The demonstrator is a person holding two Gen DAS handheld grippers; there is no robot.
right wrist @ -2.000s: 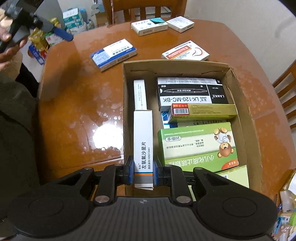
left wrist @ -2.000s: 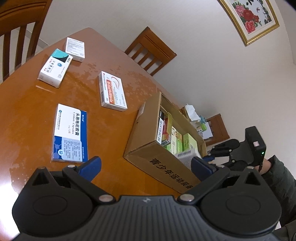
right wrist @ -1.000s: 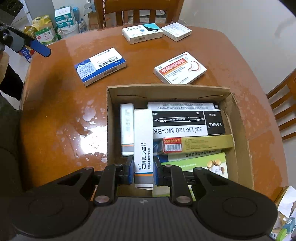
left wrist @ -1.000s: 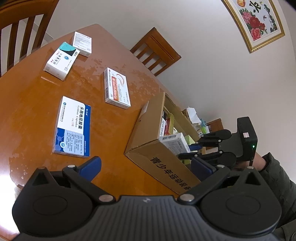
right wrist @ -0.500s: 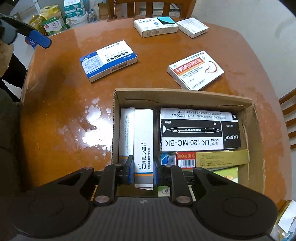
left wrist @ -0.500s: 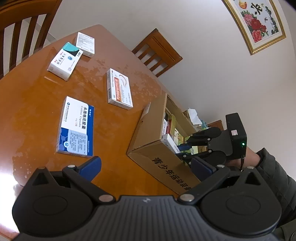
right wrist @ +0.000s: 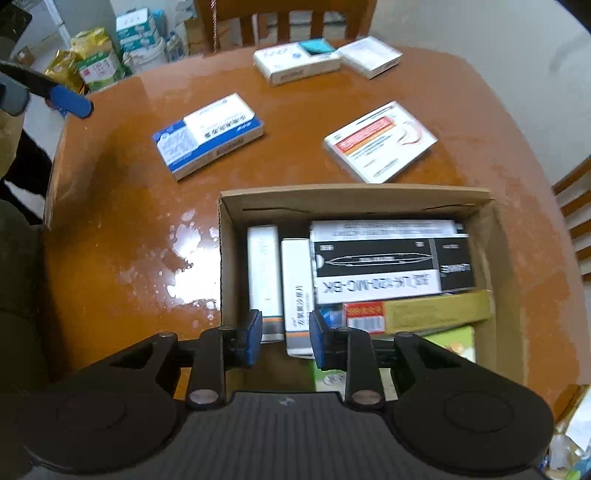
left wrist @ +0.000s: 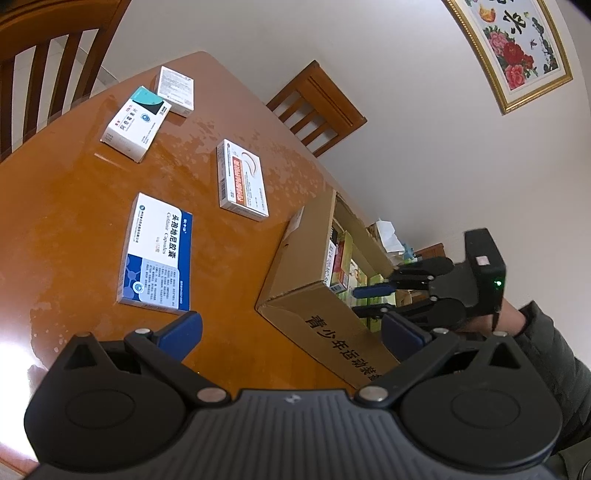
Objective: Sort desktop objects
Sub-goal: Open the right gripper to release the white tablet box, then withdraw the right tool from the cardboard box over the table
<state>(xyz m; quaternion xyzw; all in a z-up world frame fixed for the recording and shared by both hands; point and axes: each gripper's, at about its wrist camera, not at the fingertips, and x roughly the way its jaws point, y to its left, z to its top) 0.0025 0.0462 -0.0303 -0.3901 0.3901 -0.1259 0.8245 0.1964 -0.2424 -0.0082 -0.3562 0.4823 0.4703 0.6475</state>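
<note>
A cardboard box [right wrist: 509,258] [left wrist: 295,266] on the wooden table holds several medicine cartons. My right gripper [right wrist: 285,339] [left wrist: 369,301] hangs over its near left corner, jaws opening. A slim white carton [right wrist: 297,291] lies in the box just below the pads, which do not press on it. Loose on the table are a blue-and-white carton [right wrist: 210,136] [left wrist: 155,251], a white carton with a red band [right wrist: 380,140] [left wrist: 242,181], a teal-cornered carton [right wrist: 295,61] [left wrist: 136,123] and a small white carton [right wrist: 371,55] [left wrist: 175,90]. My left gripper [left wrist: 293,330] hovers open near the table edge, holding nothing.
Wooden chairs [left wrist: 317,107] [right wrist: 280,18] stand at the table's far sides. A framed flower picture [left wrist: 513,48] hangs on the wall. Packets and bags [right wrist: 96,62] are piled on the floor beyond the table. A person's dark sleeve [left wrist: 546,354] is behind the right gripper.
The right gripper's jaws have spread off the slim white carton, which now lies in the box beside another white carton. The left gripper has stayed put.
</note>
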